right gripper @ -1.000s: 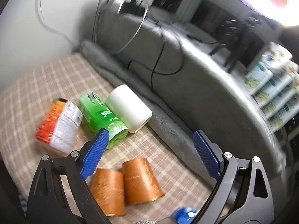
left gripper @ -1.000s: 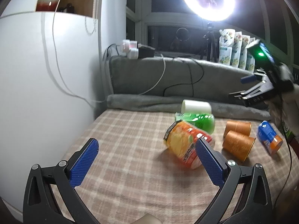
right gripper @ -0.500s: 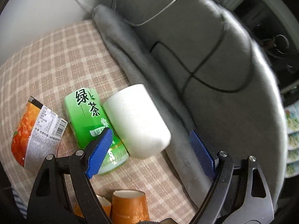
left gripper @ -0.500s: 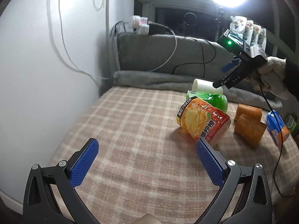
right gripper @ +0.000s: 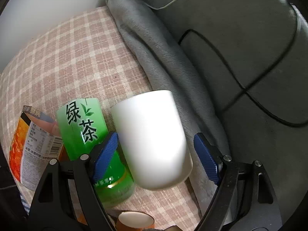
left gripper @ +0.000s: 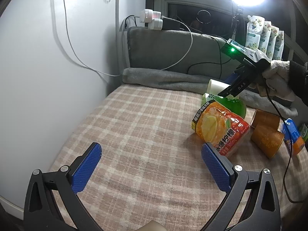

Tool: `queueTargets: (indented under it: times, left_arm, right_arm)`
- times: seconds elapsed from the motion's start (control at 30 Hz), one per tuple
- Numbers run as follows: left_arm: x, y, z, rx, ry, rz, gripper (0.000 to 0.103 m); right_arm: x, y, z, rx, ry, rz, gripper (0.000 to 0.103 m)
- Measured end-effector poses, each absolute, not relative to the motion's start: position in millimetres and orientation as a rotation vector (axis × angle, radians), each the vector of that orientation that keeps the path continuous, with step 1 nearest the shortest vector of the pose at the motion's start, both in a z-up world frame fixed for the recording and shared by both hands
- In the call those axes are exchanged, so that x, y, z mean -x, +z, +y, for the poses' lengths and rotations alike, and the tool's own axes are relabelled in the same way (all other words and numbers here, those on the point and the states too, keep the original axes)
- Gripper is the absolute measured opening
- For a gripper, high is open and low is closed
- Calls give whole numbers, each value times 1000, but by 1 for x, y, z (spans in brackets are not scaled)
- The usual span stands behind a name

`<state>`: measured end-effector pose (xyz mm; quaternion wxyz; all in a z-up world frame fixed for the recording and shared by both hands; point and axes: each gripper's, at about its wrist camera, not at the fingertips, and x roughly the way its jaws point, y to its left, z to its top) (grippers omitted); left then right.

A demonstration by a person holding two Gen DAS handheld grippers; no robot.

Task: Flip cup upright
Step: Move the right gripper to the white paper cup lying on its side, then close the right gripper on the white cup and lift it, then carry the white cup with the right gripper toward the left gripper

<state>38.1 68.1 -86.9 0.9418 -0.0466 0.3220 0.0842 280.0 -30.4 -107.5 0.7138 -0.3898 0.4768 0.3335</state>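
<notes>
A white cup (right gripper: 152,140) lies on its side on the checked cloth, against a grey rolled blanket (right gripper: 163,61). My right gripper (right gripper: 156,156) is open and straddles the cup, one blue pad on each side, not touching. In the left wrist view the cup (left gripper: 217,86) shows only partly behind the right gripper (left gripper: 229,93), held by a gloved hand. My left gripper (left gripper: 152,165) is open and empty, low over the cloth at the near left.
A green tea bottle (right gripper: 90,134) lies touching the cup's left side. An orange drink bottle (left gripper: 221,129) lies next to it. Two brown paper cups (left gripper: 267,134) and a blue carton (left gripper: 294,136) lie further right. A white wall (left gripper: 48,67) stands left.
My right gripper has moved down and forward onto the white cup, which now sits between its pads. My left gripper has drawn back and left a little, so the objects sit further right.
</notes>
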Motion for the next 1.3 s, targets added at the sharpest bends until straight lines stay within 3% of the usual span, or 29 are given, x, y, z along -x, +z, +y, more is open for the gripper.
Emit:
queueTargets:
  times: [0.37, 0.77, 1.3]
  left_arm:
    - [-44, -90, 67, 90, 177, 664, 102]
    - [-25, -77, 59, 81, 155, 615, 102]
    - [22, -54, 29, 46, 70, 526, 102]
  right_arm:
    - [-313, -122, -29, 825, 762, 1067, 81]
    - [-325, -78, -43, 794, 723, 928, 78]
    - [-240, -32, -101, 636, 690, 817, 78]
